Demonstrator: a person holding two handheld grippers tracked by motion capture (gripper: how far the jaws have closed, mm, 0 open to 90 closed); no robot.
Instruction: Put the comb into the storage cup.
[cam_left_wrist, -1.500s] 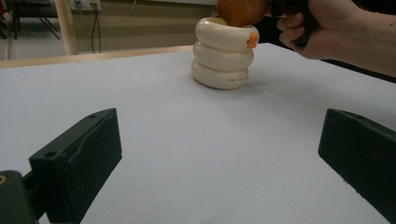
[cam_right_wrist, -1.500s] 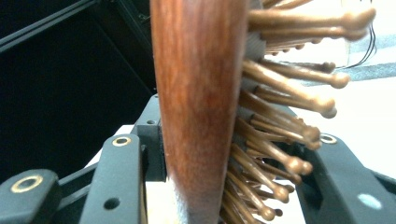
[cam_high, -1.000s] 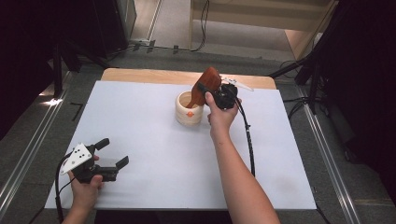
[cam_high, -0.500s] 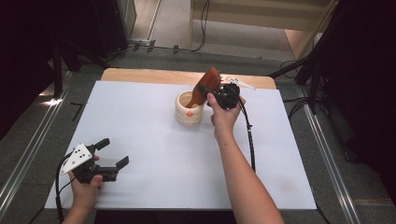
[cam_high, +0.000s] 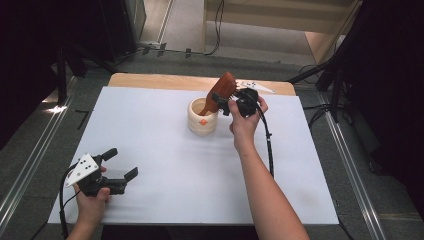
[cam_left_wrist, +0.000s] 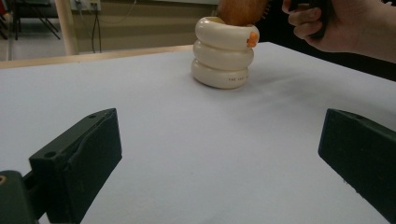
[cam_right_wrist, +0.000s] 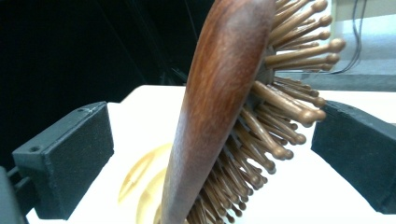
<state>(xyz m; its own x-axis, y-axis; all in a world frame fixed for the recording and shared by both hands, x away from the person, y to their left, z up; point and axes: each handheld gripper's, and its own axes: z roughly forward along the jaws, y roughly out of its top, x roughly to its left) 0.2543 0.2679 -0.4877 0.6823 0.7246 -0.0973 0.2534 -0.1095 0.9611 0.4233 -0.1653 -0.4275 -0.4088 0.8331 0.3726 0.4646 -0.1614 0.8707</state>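
The right gripper view shows the wooden hairbrush (cam_right_wrist: 219, 107) standing between wide-open jaws that have just been opening; the left pad is clear of it, and the bristle tips reach close to the right pad. The high view shows the brush leaning handle-down in the cream ribbed cup (cam_high: 202, 116) at the far middle of the white table (cam_high: 150, 130). The right gripper (cam_high: 235, 102) is level beside it. The left gripper (cam_high: 117, 167) rests near the front left, jaws wide, empty. The left gripper view shows the cup's three stacked rings (cam_left_wrist: 223, 53) and an orange spot.
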